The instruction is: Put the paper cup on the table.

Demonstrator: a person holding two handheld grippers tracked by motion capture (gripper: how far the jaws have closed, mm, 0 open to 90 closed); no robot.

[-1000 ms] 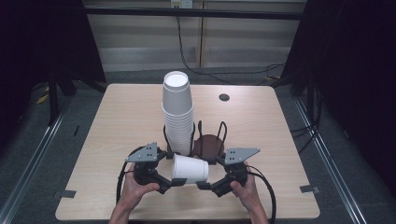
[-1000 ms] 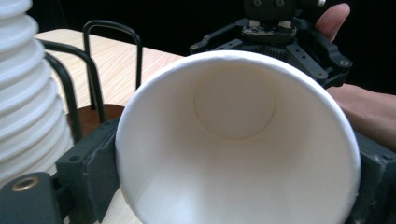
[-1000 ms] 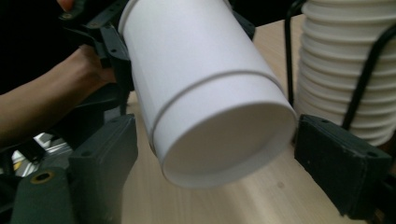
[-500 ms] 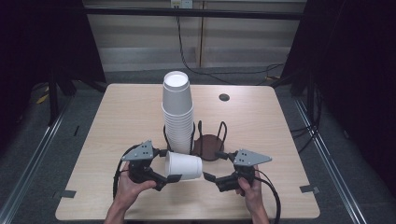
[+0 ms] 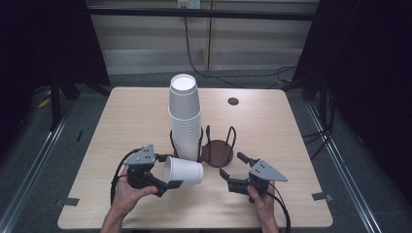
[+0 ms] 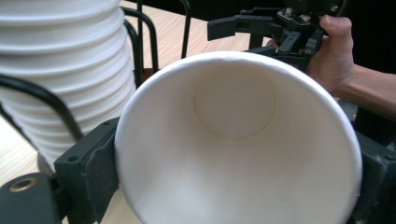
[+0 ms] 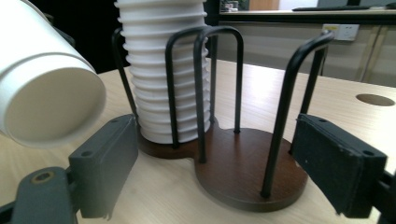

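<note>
Near the tabletop's front edge the left gripper (image 5: 164, 171) grips a cup (image 5: 183, 171) lying sideways, just in front of the cup stack (image 5: 184, 116) in its holder (image 5: 217, 151), while the right gripper (image 5: 233, 171) stands open and empty beside it.

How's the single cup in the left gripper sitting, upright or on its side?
On its side. The cup lies level between the left gripper's jaws, rim toward that gripper and base toward the right gripper.
</note>
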